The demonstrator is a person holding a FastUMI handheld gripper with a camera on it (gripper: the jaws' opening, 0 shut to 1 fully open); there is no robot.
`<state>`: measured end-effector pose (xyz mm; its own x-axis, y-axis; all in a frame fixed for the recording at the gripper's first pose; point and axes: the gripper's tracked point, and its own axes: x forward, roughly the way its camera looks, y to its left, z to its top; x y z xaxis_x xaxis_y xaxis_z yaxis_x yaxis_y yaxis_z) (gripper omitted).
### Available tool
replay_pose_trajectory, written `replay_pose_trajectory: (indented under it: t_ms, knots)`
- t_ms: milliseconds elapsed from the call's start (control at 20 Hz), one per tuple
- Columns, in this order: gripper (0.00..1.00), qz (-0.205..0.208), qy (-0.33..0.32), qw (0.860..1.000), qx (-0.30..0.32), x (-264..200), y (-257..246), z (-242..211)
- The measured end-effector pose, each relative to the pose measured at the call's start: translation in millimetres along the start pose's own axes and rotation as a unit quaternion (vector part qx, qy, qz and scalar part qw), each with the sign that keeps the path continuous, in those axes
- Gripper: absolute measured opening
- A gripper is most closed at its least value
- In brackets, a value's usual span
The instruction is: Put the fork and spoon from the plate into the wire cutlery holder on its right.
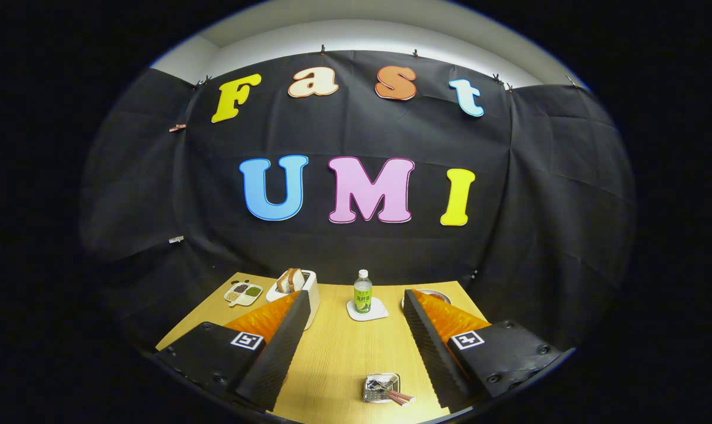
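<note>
I log a wooden tabletop [338, 353] backed by the black cloth wall [356, 247]. At 12 o'clock on the tabletop stands a green-labelled bottle [363, 291], upright on a white coaster [378, 311]. At about 11 o'clock I see a white toaster [310, 287] with bread slices [291, 280] standing up out of it. Just beside the toaster, farther toward 10 o'clock, lies a small white divided dish [244, 293] with dark, green and pale fillings. A pale strip of ceiling [356, 32] runs above the cloth.
</note>
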<state>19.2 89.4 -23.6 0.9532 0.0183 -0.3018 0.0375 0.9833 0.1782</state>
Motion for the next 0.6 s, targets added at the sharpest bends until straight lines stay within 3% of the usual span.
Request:
replay_pose_trajectory:
  t_ms: [600]
  knots:
    - [0.99,0.027,0.008,1.000,0.010,20,-20,1]
